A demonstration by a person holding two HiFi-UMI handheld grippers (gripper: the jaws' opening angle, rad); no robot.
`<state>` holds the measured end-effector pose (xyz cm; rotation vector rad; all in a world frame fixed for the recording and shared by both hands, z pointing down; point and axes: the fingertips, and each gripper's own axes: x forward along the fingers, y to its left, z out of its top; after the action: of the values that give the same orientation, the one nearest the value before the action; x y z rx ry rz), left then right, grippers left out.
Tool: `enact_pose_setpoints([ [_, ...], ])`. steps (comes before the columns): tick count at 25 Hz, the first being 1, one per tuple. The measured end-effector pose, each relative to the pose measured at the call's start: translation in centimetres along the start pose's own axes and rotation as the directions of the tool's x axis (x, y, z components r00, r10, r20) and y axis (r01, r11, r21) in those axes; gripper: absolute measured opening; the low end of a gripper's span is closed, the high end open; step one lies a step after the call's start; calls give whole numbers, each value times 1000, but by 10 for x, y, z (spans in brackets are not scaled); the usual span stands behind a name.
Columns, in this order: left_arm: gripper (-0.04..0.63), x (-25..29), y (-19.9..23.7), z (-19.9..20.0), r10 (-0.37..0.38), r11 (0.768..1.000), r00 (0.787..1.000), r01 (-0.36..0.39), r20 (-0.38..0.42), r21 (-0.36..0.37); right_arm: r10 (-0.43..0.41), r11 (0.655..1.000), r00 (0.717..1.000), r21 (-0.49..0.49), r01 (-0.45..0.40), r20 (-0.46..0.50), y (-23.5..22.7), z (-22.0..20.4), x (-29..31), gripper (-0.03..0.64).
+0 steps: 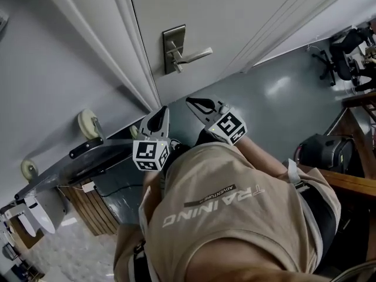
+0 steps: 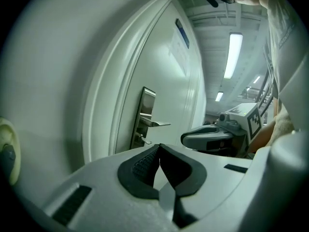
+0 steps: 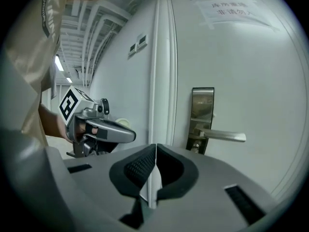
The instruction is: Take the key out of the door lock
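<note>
L tool (image 2: 159,148) jaws together, empty, R tool (image 3: 156,147) same, both apart from door handle (image 1: 189,56)

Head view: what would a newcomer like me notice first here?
The metal lock plate with its lever handle stands out on the pale door, near the top centre. Just below it, two hand-held tools, the left gripper and the right gripper, point towards the door. Both have their jaws together and empty, and each carries a black-and-white marker cube.
</note>
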<state>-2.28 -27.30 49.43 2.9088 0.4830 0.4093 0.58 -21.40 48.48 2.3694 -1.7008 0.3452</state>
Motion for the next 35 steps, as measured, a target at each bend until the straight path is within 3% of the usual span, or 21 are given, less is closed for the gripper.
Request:
enact_pose_setpoints([
  [4, 6, 10, 0, 13, 21, 998, 999, -23, 25, 57, -49, 998, 999, -35, 49, 9, -13, 6, -7, 15],
  [11, 6, 24, 8, 16, 45, 992, 999, -44, -11, 119, -71, 997, 997, 29, 72, -36, -26, -23, -18, 15],
  [12, 6, 24, 11, 12, 51, 995, 999, -49, -19, 89, -66, 997, 997, 31, 67, -39, -27, -25, -18, 15],
  [14, 6, 22, 20, 0, 46, 997, 999, -48, -25, -62, -52, 998, 998, 39, 53, -33, -29, -25, -13, 15],
  [16, 6, 20, 28, -10, 57, 984, 998, -62, -37, -169, -36, 998, 999, 55, 37, -24, -33, -25, -10, 15],
  [20, 6, 30, 20, 0, 102, 991, 992, -108, -80, -74, -10, 998, 1000, 61, 11, -8, -49, -23, -12, 15],
  [24, 6, 43, 12, 20, 142, 986, 989, -145, -50, -79, -3, 996, 1000, 88, 1, 25, -72, -21, -14, 15],
  [28, 6, 53, 8, 21, 205, 976, 976, -209, -73, -53, 41, 996, 997, 71, -46, 66, -85, -16, -25, 15],
  [32, 6, 68, -4, 25, 230, 972, 971, -233, -68, -39, 32, 997, 993, 69, -40, 118, -114, -19, -36, 15],
  [35, 6, 81, -13, 24, 272, 962, 960, -269, -73, 45, 57, 997, 990, 46, -63, 126, -129, -27, -40, 15],
])
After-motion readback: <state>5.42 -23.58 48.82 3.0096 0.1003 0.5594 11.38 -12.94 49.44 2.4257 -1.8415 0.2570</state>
